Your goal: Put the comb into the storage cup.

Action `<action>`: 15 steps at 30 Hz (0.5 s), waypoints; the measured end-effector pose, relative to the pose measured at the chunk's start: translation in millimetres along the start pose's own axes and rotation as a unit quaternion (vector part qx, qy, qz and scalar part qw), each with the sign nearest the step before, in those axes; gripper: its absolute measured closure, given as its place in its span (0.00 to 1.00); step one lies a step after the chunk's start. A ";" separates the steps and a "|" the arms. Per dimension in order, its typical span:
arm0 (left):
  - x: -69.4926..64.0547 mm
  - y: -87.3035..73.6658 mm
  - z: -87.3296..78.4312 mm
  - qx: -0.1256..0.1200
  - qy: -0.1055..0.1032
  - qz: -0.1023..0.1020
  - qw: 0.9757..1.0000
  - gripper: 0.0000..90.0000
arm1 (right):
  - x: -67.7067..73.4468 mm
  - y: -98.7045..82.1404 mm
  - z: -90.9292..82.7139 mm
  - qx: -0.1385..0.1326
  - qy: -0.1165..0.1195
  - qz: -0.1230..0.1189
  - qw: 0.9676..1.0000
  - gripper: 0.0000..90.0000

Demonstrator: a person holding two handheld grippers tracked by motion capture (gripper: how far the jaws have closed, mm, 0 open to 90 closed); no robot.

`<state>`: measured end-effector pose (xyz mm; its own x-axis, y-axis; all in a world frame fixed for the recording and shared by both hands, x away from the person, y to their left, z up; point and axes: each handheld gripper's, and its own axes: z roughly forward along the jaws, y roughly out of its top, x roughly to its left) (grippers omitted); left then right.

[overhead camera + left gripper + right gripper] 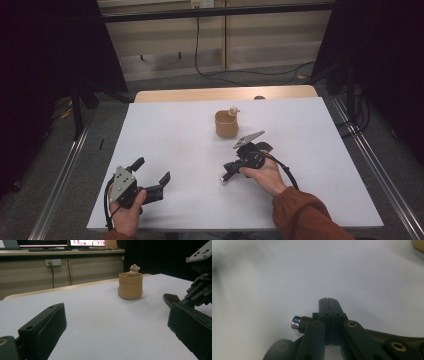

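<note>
While both hands rest low at the near edge of the white table point(165, 125), I judge the work to be between steps. My right gripper point(328, 300) has its jaws pressed fully together on nothing, lying tilted near the table surface. My left gripper point(152, 175) stands wide and empty. The tan cup point(226, 124) sits upright toward the far middle, apart from both, with a small bear figure point(134, 269) poking above its rim. Next, I would open the right jaws and approach the cup squarely.
</note>
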<state>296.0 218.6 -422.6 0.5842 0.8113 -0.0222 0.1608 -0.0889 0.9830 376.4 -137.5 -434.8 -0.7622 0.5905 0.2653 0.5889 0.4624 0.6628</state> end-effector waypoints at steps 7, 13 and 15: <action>-0.1 -0.2 0.2 0.000 0.001 -0.002 1.000 0.02 | -0.4 -0.2 5.7 0.016 0.005 0.003 1.000 1.00; -0.4 -0.3 0.5 0.000 0.000 -0.003 1.000 0.02 | 1.0 -0.1 7.9 0.024 0.007 0.002 1.000 1.00; -0.2 -0.2 0.3 0.000 0.000 -0.002 1.000 0.02 | 1.2 -0.4 8.3 0.026 0.008 0.000 1.000 1.00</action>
<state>296.1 218.2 -422.9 0.5827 0.8123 -0.0266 0.1641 -0.0856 0.9827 377.4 -131.5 -440.6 -0.7659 0.5804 0.2768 0.6023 0.4967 0.6249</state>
